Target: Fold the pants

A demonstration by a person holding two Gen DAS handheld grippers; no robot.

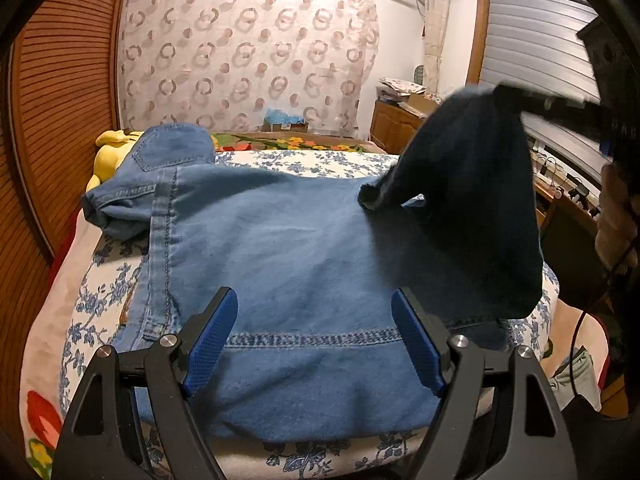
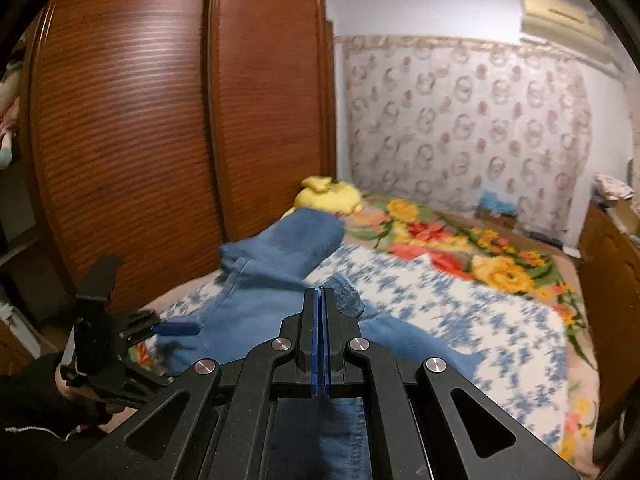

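Observation:
Blue jeans [image 1: 280, 248] lie spread across the bed, with the stitched hem [image 1: 312, 338] at the near edge. My left gripper [image 1: 316, 320] hovers open just above that hem, its blue pads [image 1: 214, 340] wide apart and holding nothing. My right gripper [image 1: 504, 94] is shut on one end of the jeans and holds it up at the right, where the cloth [image 1: 472, 200] hangs dark in shadow. In the right wrist view the right gripper [image 2: 320, 300] has its pads pressed together, with denim [image 2: 320, 432] draped below. The left gripper [image 2: 172, 338] shows at the lower left.
A yellow plush toy [image 2: 332, 198] lies at the far end of the jeans, against the brown slatted wardrobe [image 2: 160, 120]. A blue-flowered sheet [image 2: 460, 312] and a bright floral blanket [image 2: 460, 248] cover the bed. A wooden cabinet [image 1: 394, 124] stands to the right.

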